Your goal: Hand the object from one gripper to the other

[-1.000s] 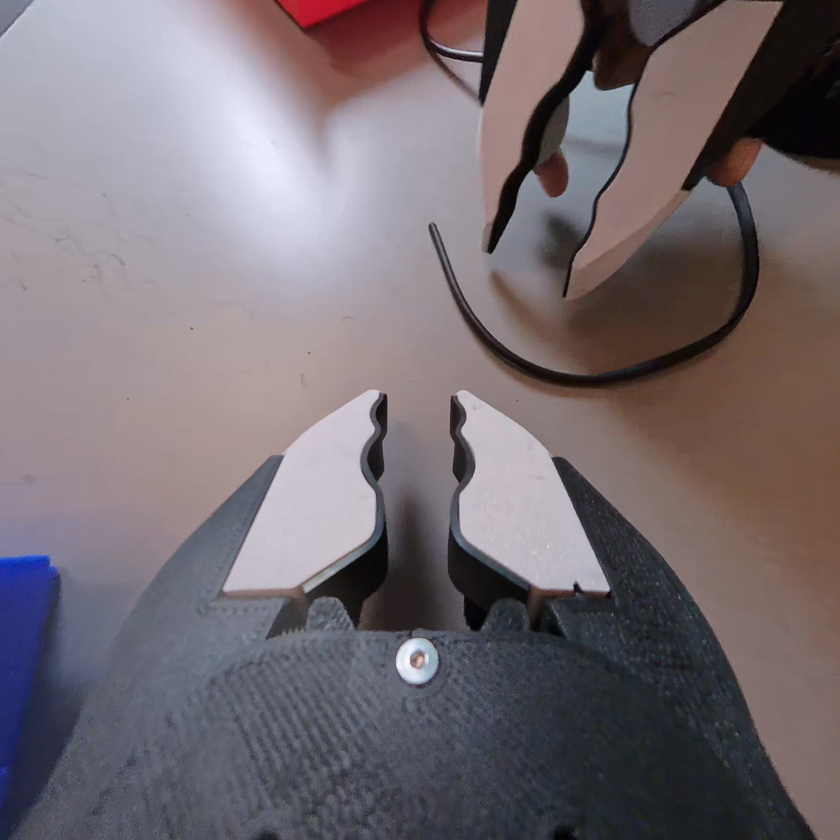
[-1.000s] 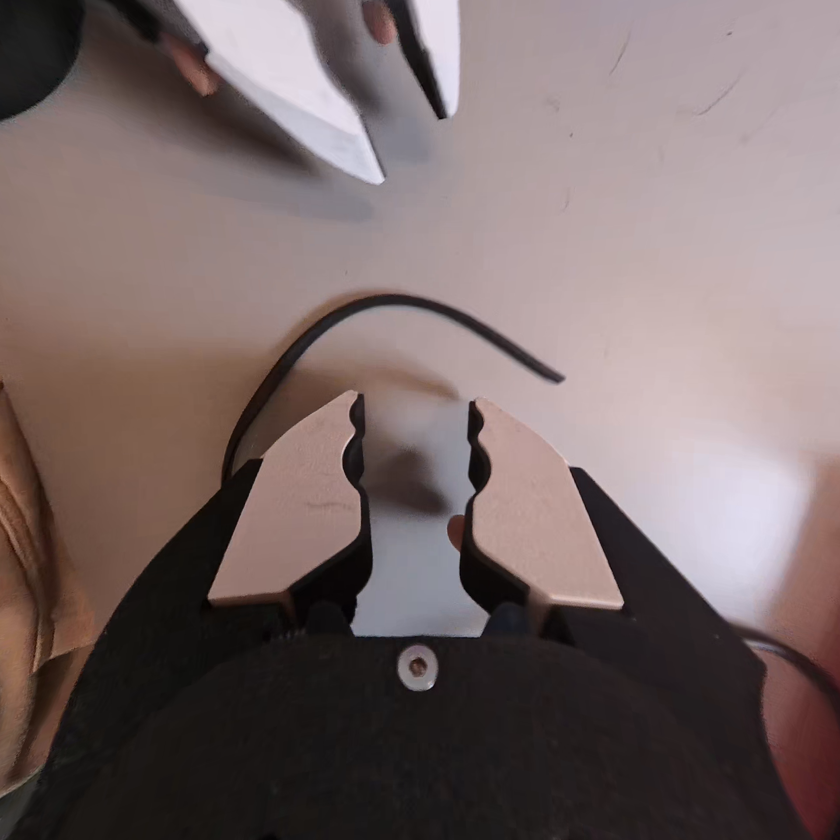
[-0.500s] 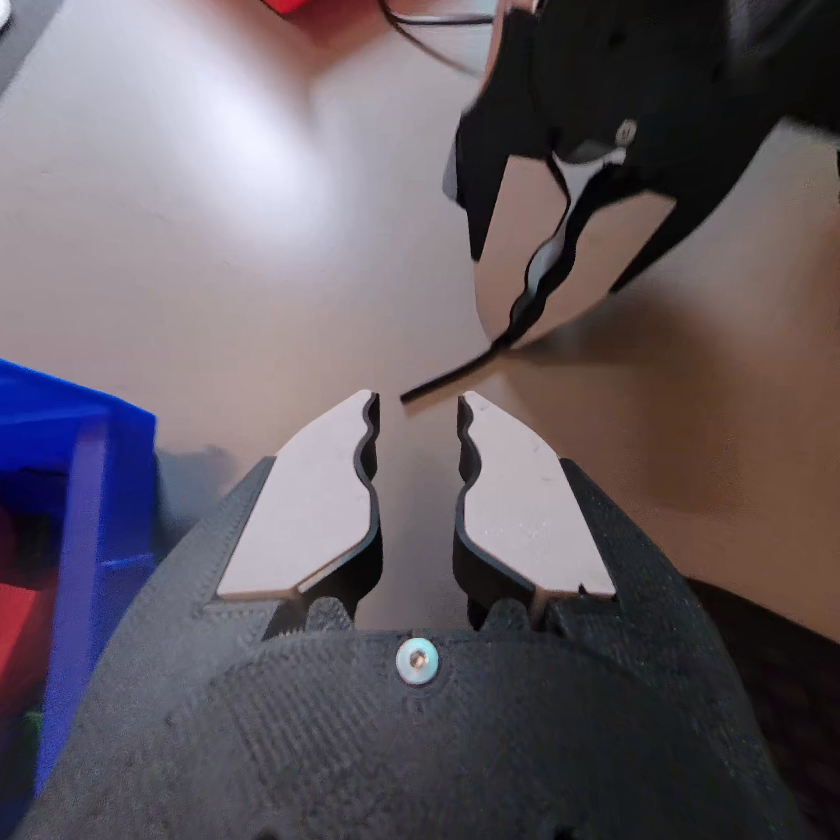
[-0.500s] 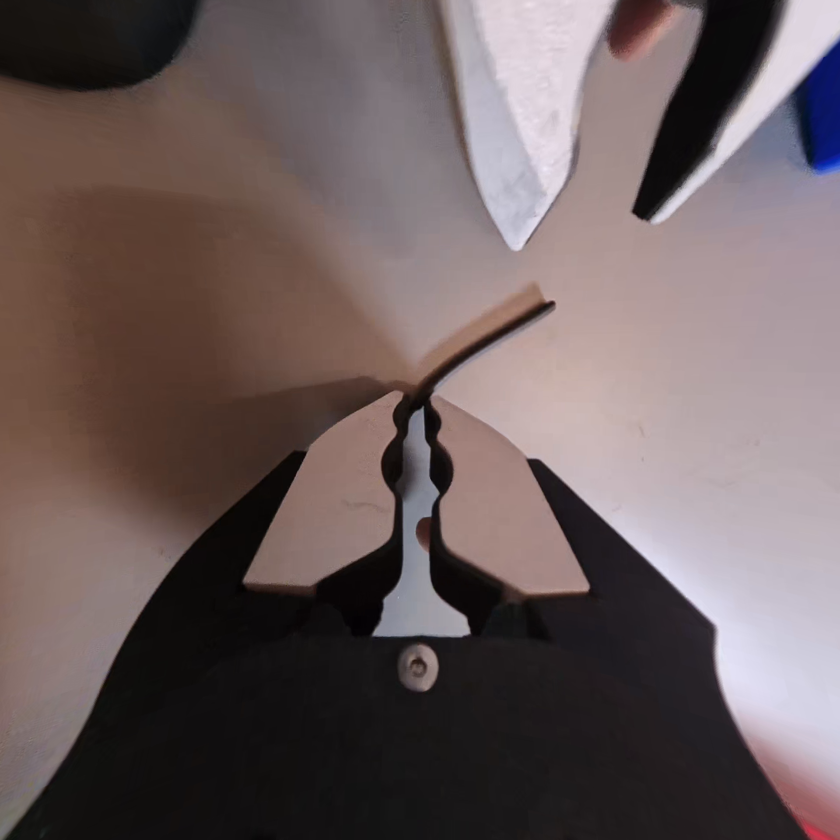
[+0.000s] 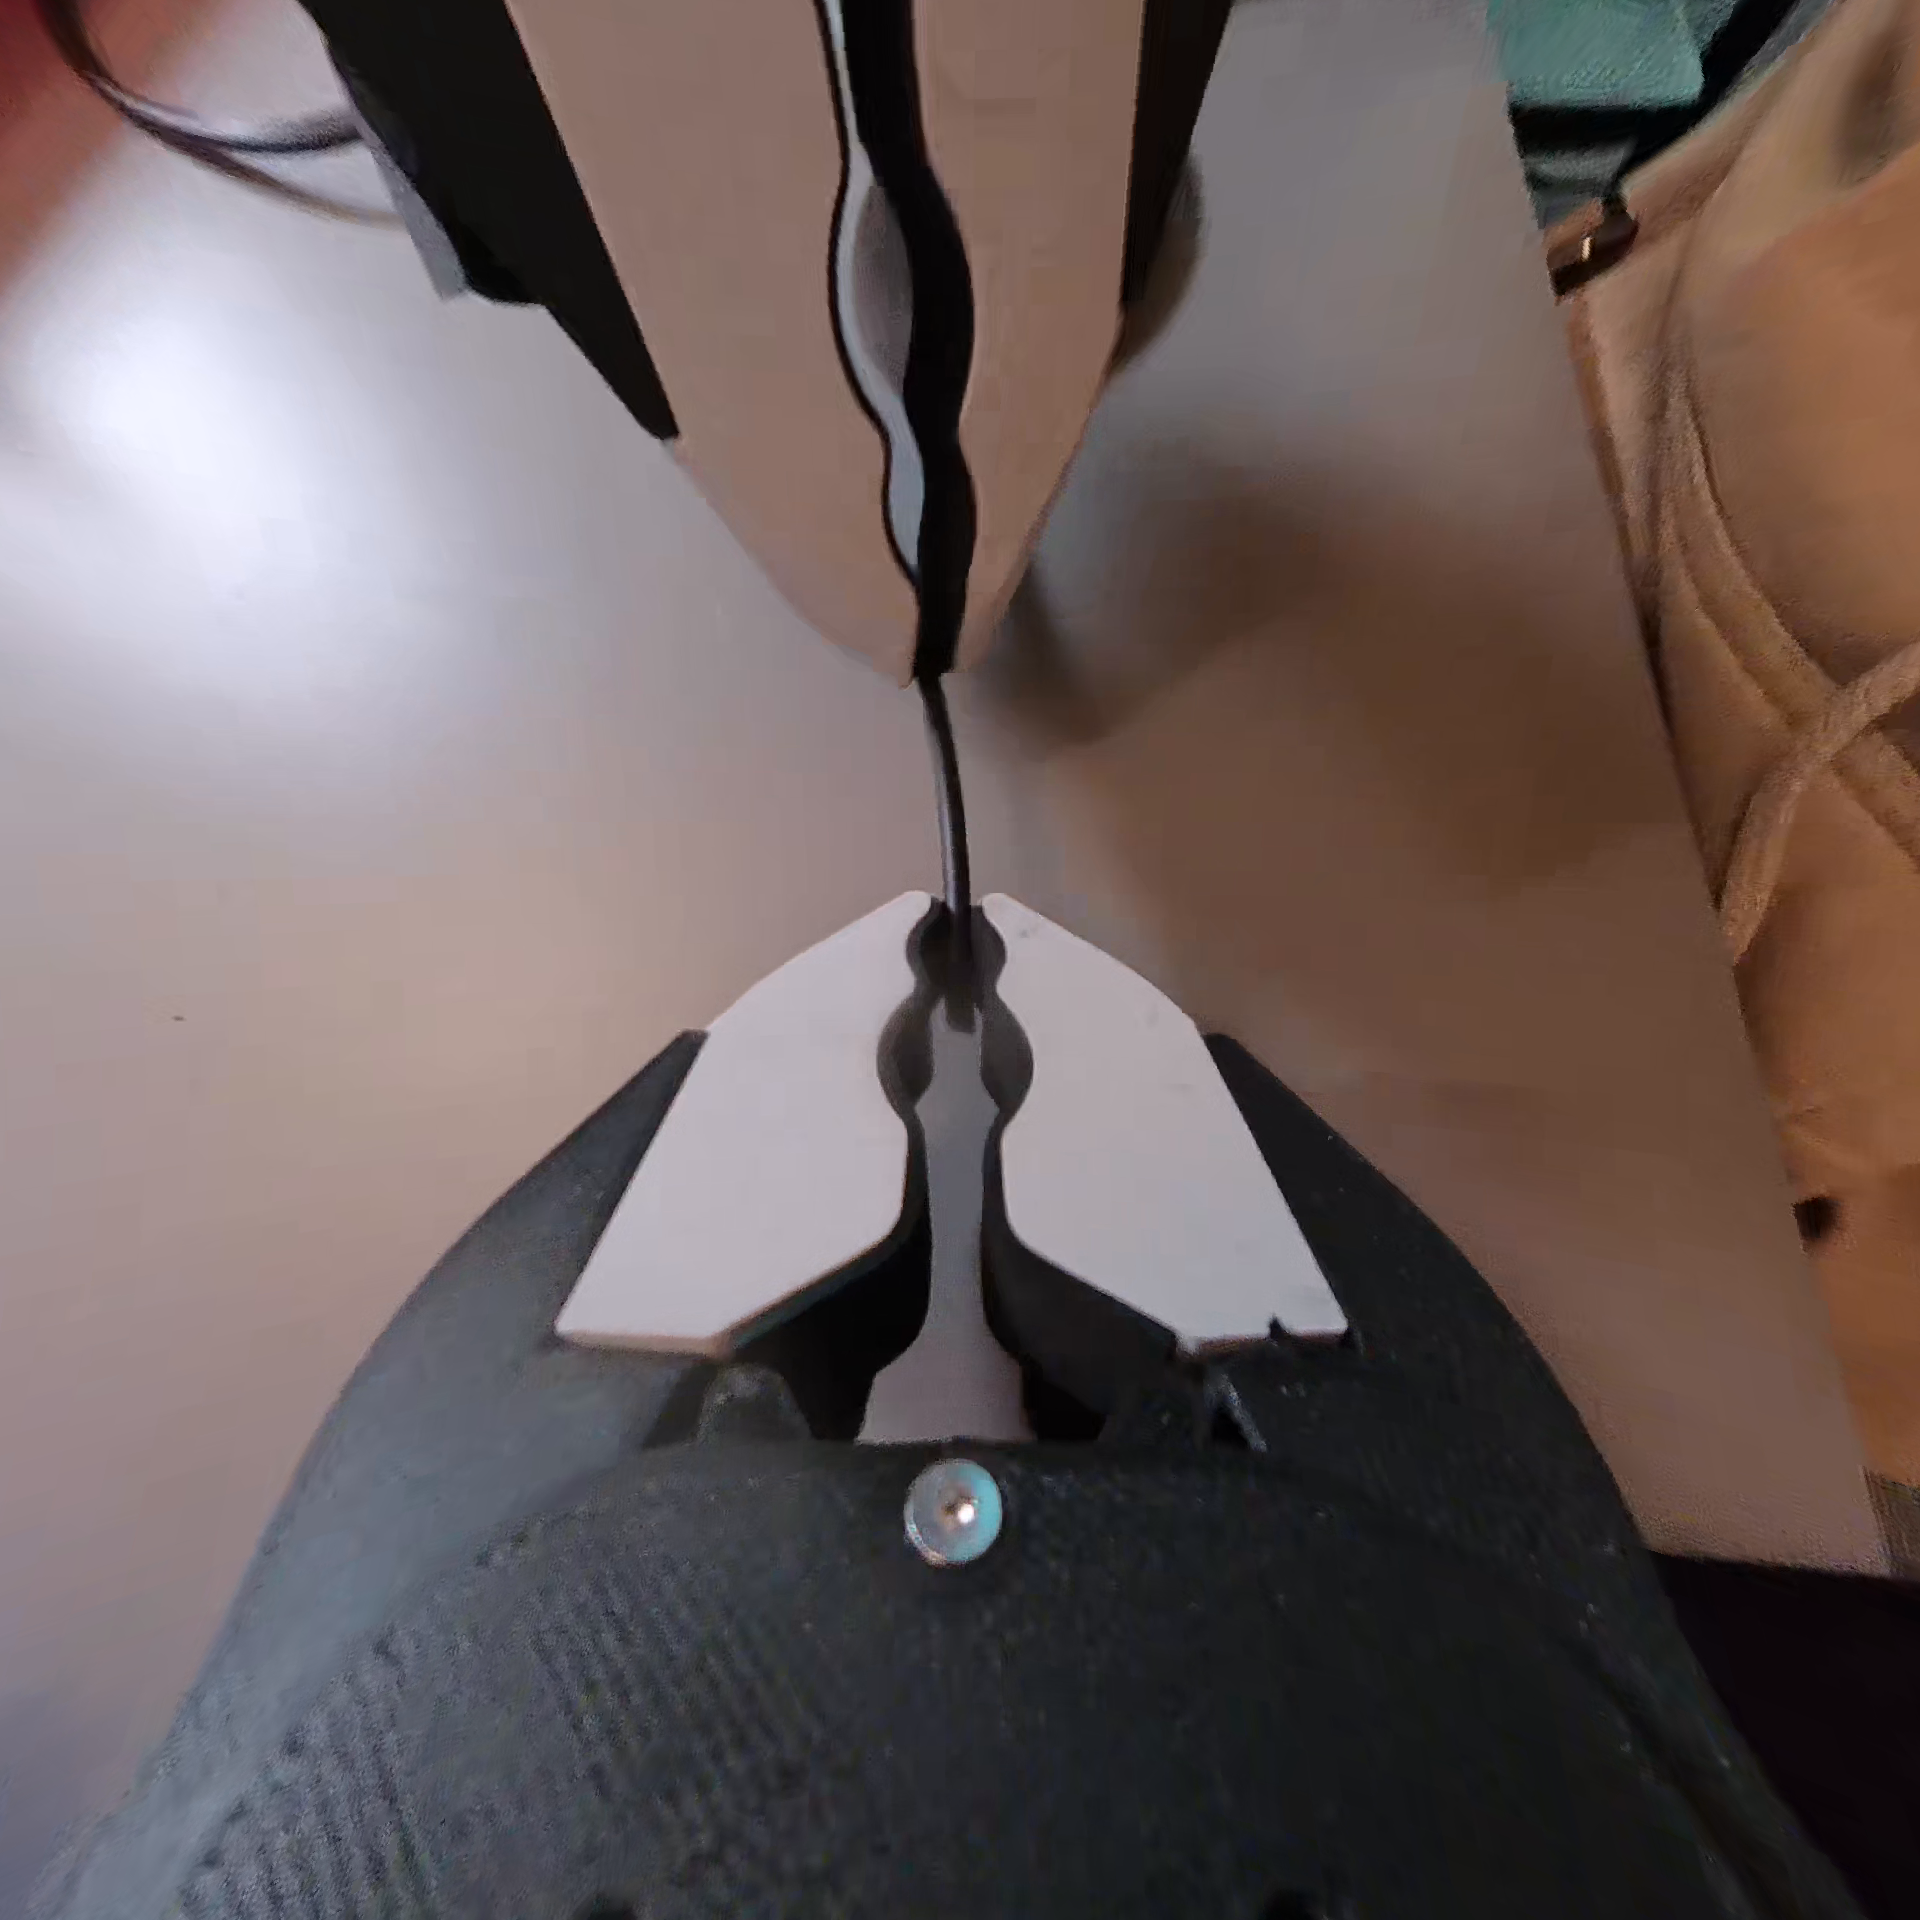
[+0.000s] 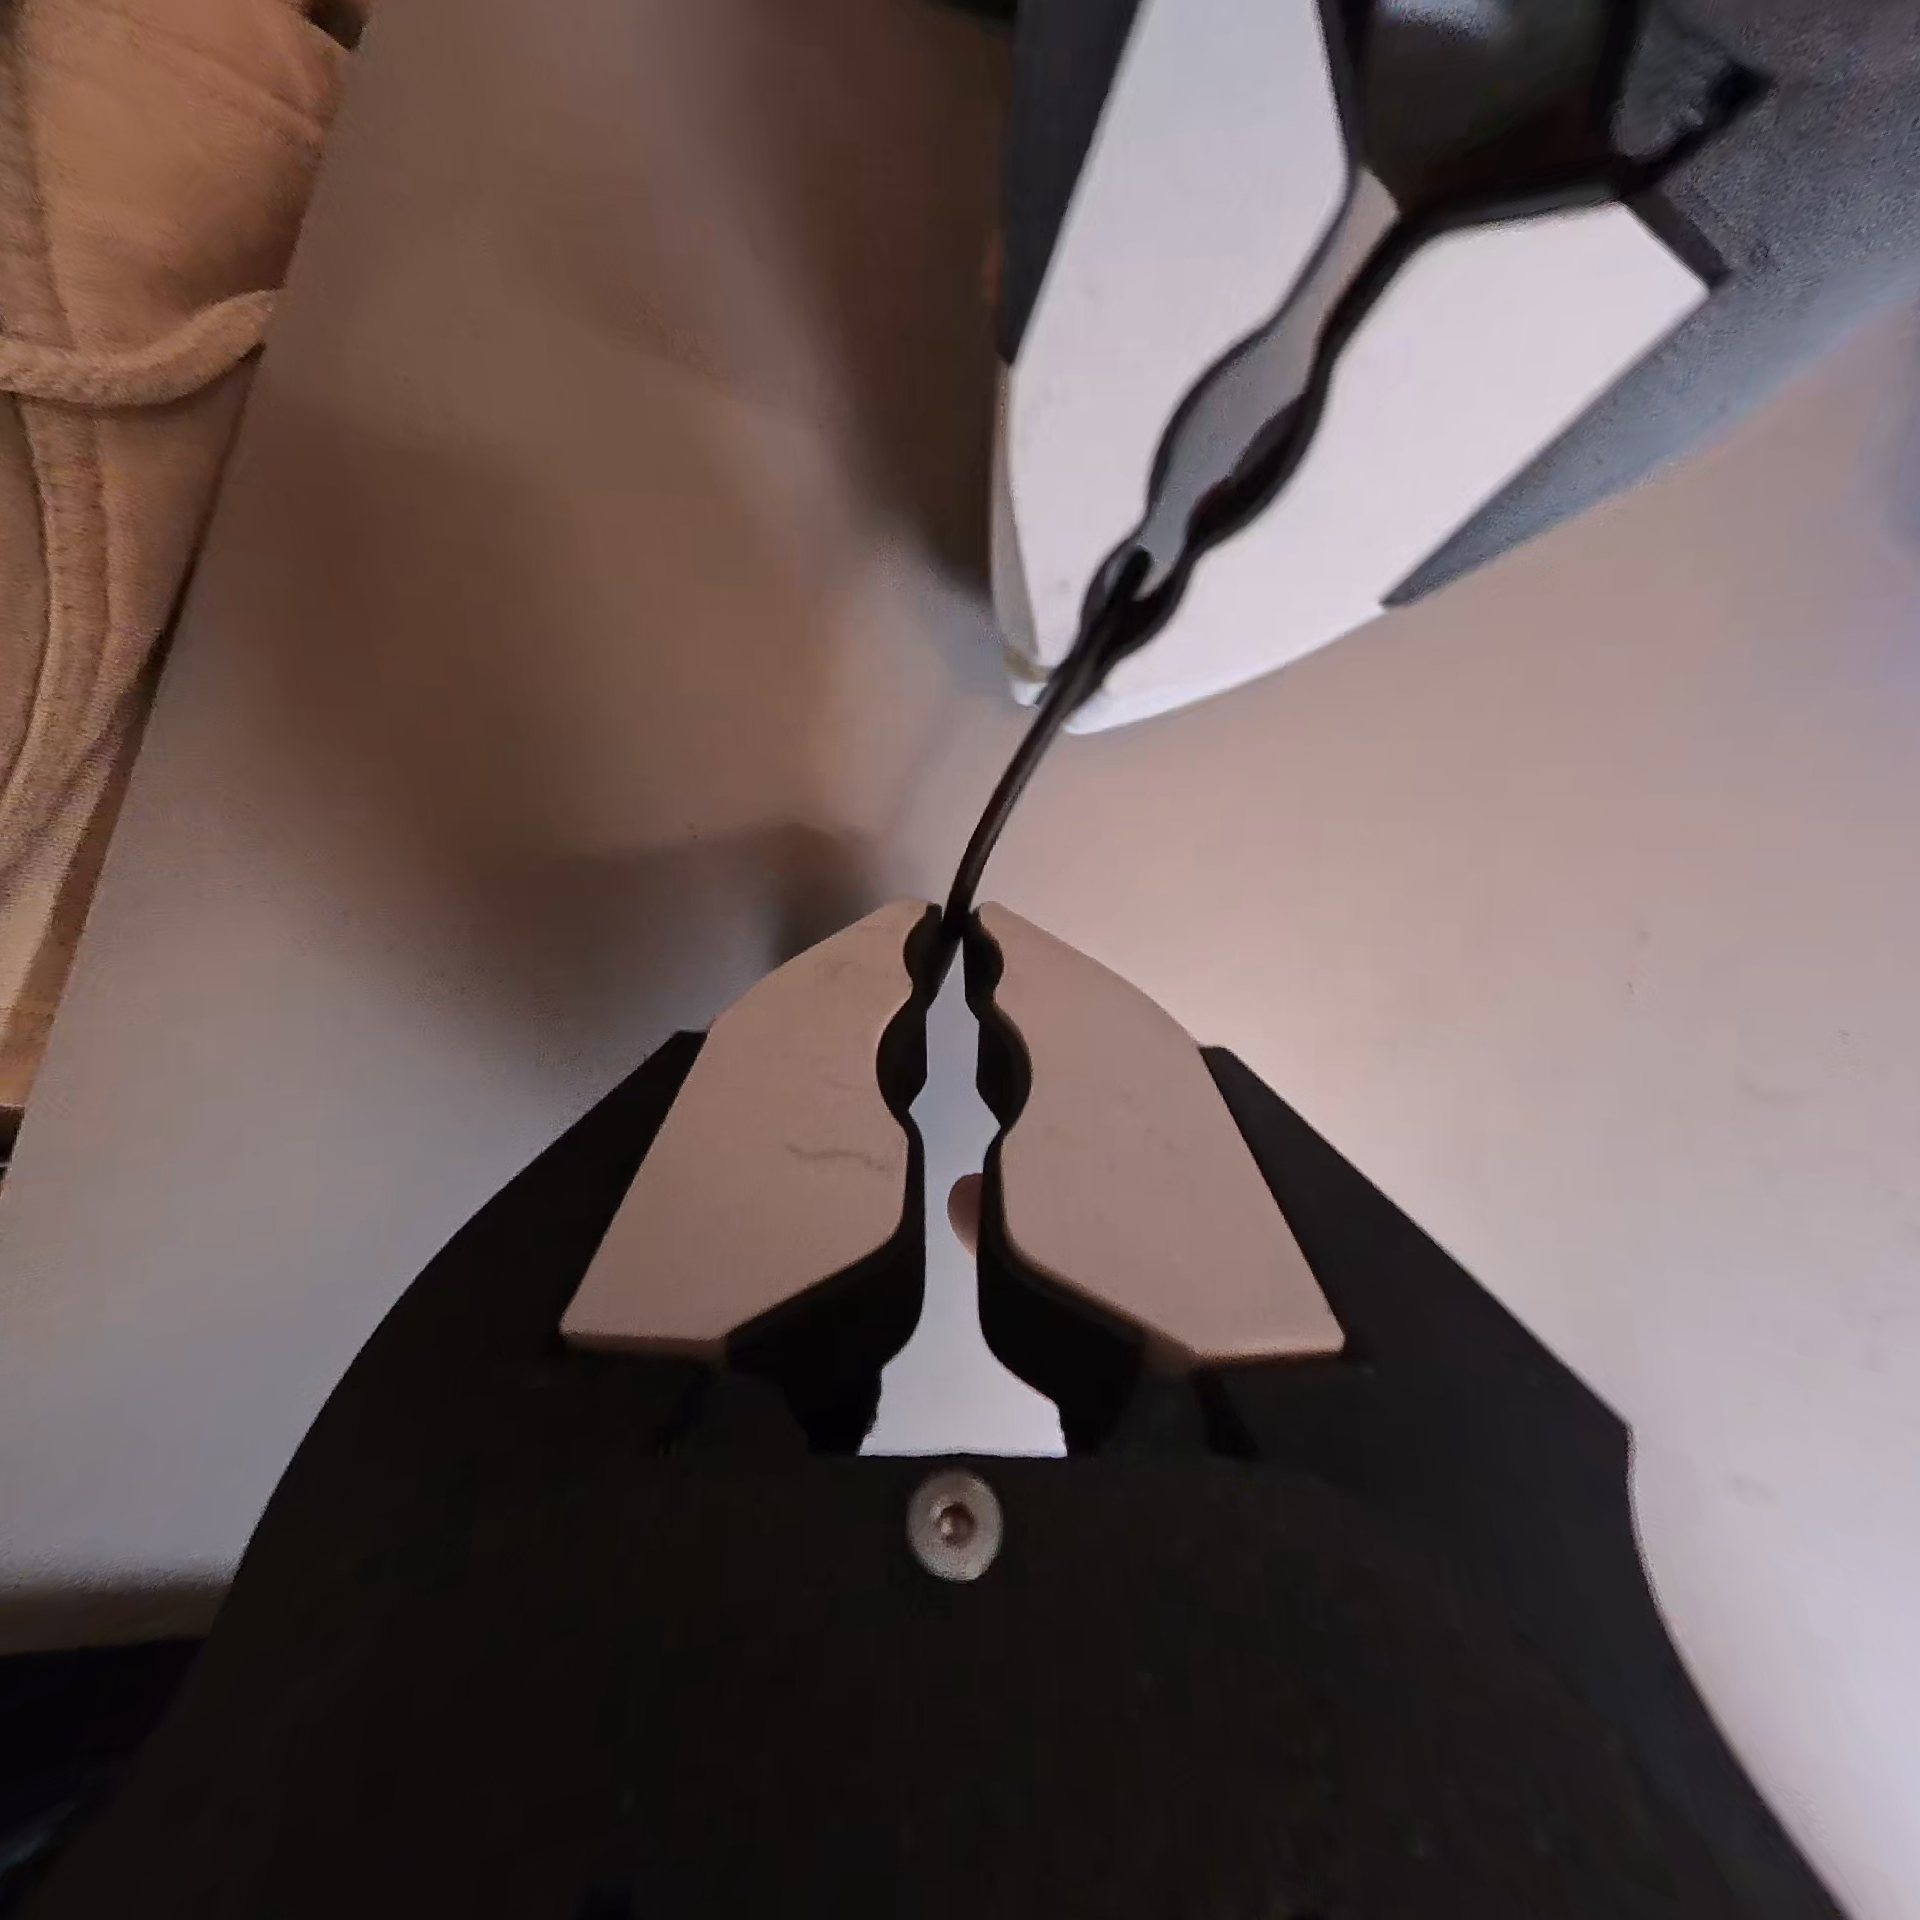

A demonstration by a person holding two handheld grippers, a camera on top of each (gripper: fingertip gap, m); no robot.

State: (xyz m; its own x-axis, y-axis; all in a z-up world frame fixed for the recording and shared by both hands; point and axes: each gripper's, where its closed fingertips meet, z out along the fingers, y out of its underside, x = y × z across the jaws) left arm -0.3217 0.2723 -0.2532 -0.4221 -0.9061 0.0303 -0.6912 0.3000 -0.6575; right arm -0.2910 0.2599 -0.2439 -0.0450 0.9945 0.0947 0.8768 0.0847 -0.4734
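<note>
A thin black cable (image 5: pixel 951 800) spans a short gap between my two grippers, above the beige table (image 5: pixel 312 831). My left gripper (image 5: pixel 954 914) is shut on one end of it, the cable pinched at the fingertips. My right gripper (image 5: pixel 935 665) faces it from above in the left wrist view, also shut on the cable. In the right wrist view my right gripper (image 6: pixel 954 920) pinches the cable (image 6: pixel 997 800) at its tips. The left gripper (image 6: pixel 1070 696) holds the other end at the upper right. The rest of the cable is hidden behind the right gripper.
A beige garment (image 5: pixel 1766 623) hangs at the right edge of the left wrist view and shows at the left of the right wrist view (image 6: pixel 94 416). A loop of black cable (image 5: pixel 208 135) lies on the table at the far left. Some 4 cm of space lies between my two pairs of fingers.
My right gripper closed on the cable and lifted it off the table. My left gripper, open before, moved up to the free end and shut on it.
</note>
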